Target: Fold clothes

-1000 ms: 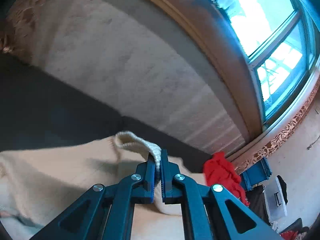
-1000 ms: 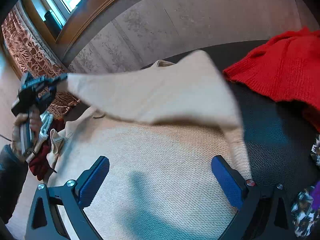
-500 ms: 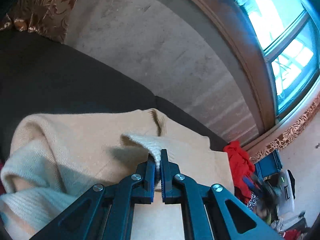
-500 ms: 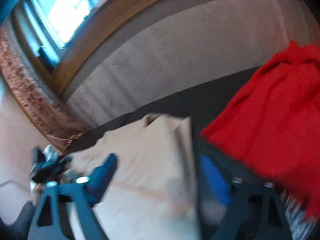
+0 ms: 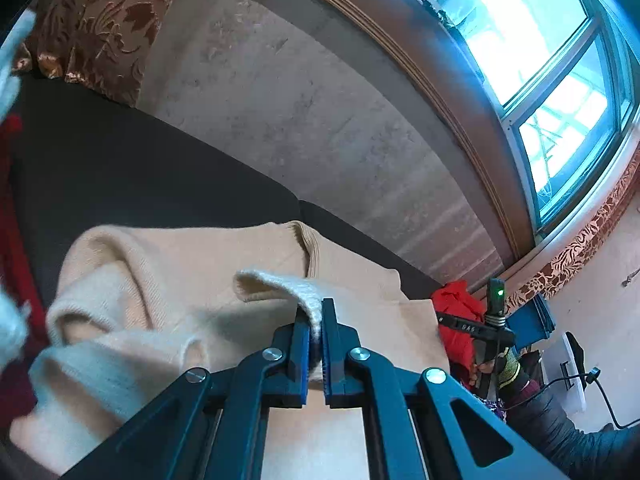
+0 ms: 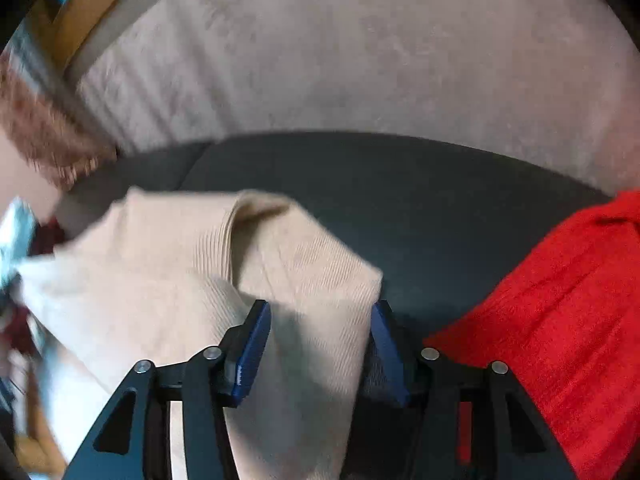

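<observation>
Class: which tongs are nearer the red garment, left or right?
Right. The right tongs sit open right beside the red garment; the left tongs, pinching the beige sweater's cuff, are farther away.

There is one cream sweater (image 5: 192, 280), one red sweater (image 6: 560, 300), one dark couch (image 6: 400, 184), one window (image 5: 552, 60), and two grippers: left (image 5: 315, 320) and right (image 6: 320, 344).

Both wrist cameras look low and close along their tongs, sharing the cream sweater (image 5: 192, 280) and wall (image 6: 360, 60).
</observation>
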Demonstrator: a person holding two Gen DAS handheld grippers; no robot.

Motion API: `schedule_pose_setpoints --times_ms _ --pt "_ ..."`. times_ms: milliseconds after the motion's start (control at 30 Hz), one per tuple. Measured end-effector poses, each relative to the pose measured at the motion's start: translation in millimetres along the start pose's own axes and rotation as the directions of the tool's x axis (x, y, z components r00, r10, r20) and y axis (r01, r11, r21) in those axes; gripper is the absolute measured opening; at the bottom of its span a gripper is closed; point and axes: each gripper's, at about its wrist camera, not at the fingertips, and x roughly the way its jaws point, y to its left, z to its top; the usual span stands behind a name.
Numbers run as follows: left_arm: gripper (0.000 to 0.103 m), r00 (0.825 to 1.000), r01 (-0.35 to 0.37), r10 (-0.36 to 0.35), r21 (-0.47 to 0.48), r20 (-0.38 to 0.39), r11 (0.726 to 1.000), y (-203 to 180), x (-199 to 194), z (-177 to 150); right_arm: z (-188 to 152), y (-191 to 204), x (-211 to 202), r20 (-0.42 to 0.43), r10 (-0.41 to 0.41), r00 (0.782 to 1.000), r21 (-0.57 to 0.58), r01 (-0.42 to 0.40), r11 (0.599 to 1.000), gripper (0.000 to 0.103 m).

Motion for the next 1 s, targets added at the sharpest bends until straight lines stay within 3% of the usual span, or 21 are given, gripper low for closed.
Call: schedule_pose_setpoints --times_ms 100,300,333,400,467,500,533,767,867,933,1000 --pt "0.003 1.000 0.000 0.000 -0.002 -0.005 1.000 0 -4 -6 -13 3 4 -0.019 0.009 1.000 -0.014 -0.009 1.000 0.069" --pt "0.003 1.000 0.004 -0.004 -0.002 -0.023 1.000 -1 -6 -14 -25 -2 20 -0.059 0.048 0.997 0.020 -0.047 0.999 0.078" --pt "0.003 1.000 0.005 -0.005 -0.002 -0.025 1.000 -2 -6 -15 -25 1 24 -0.067 0.045 0.997 0.004 -0.045 0.999 0.085" --pt "0.003 0.999 0.006 -0.006 -0.002 -0.031 1.000 -2 -6 -17 -28 9 30 -0.067 0.028 0.997 -0.046 -0.031 0.998 0.089" --pt "0.003 0.999 0.008 -0.008 -0.002 -0.037 1.000 -3 -7 -20 -30 17 31 -0.056 -0.009 0.998 -0.101 0.003 0.995 0.078" --pt "0.003 0.999 0.008 -0.008 -0.002 -0.040 1.000 -3 -7 -21 -31 19 28 -0.038 -0.006 0.999 -0.106 0.002 0.994 0.053" --pt "0.003 0.999 0.008 -0.008 0.002 -0.039 1.000 -5 -7 -21 -31 20 24 -0.019 -0.006 1.000 -0.108 0.004 0.994 0.017" --pt "0.003 0.999 0.010 -0.008 0.046 -0.034 0.999 -20 -9 -15 -39 6 -4 0.104 -0.025 0.994 -0.048 0.030 0.998 0.016" --pt "0.003 0.999 0.027 -0.025 0.068 -0.028 0.997 -28 -8 -9 -40 -29 -15 0.160 -0.072 0.984 0.104 0.056 0.993 0.017" --pt "0.003 0.999 0.040 -0.038 0.078 -0.021 0.996 -33 -7 -5 -43 -62 -18 0.162 -0.150 0.975 0.245 0.107 0.964 0.031" --pt "0.003 0.999 0.045 -0.043 0.091 -0.017 0.995 -38 -7 -2 -52 -89 -29 0.200 -0.142 0.969 0.357 0.064 0.932 0.030"
